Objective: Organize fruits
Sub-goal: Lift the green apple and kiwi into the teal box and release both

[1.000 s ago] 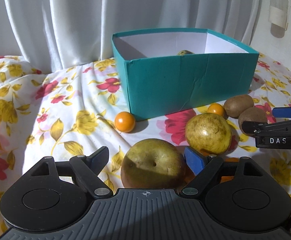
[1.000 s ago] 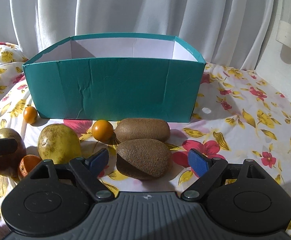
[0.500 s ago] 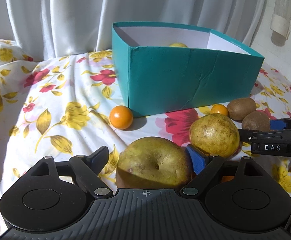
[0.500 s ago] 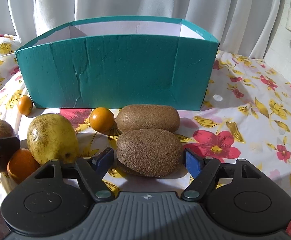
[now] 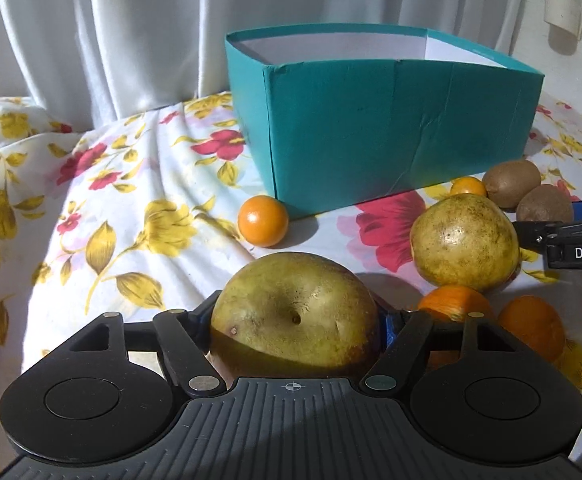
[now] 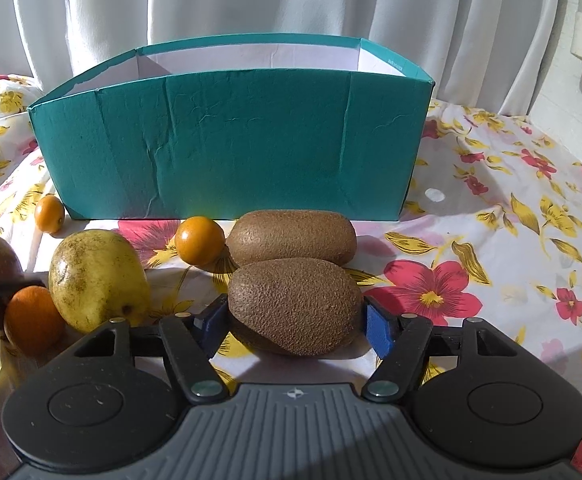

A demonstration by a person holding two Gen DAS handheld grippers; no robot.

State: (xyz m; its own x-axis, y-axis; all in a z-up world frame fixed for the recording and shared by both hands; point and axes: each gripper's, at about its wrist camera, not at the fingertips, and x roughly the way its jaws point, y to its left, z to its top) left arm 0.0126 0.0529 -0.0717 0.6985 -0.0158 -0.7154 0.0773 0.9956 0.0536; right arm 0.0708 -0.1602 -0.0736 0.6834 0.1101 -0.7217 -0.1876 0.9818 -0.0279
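My left gripper point(image 5: 295, 324) has a yellow-green pear point(image 5: 295, 328) between its blue pads; the jaws are closing and both pads touch its sides. My right gripper point(image 6: 295, 320) is closing on the nearer brown kiwi point(image 6: 295, 306), with its pads against both ends. Both fruits rest on the flowered cloth. A second kiwi point(image 6: 291, 236) lies just behind the held one. The teal box point(image 6: 231, 140) stands open-topped behind the fruits. In the left wrist view the right gripper point(image 5: 571, 236) enters from the right edge, beside a second pear point(image 5: 465, 240).
Two small orange round fruits point(image 5: 263, 221) point(image 5: 467, 186) lie in front of the teal box point(image 5: 371, 128). Two oranges point(image 5: 451, 304) point(image 5: 531, 328) sit right of the held pear. A white curtain hangs behind. The flowered cloth point(image 6: 511, 240) covers the surface.
Both grippers have narrowed from wide open until their pads meet the fruit: the left around the pear, the right around the near kiwi. The left gripper has sunk a little.
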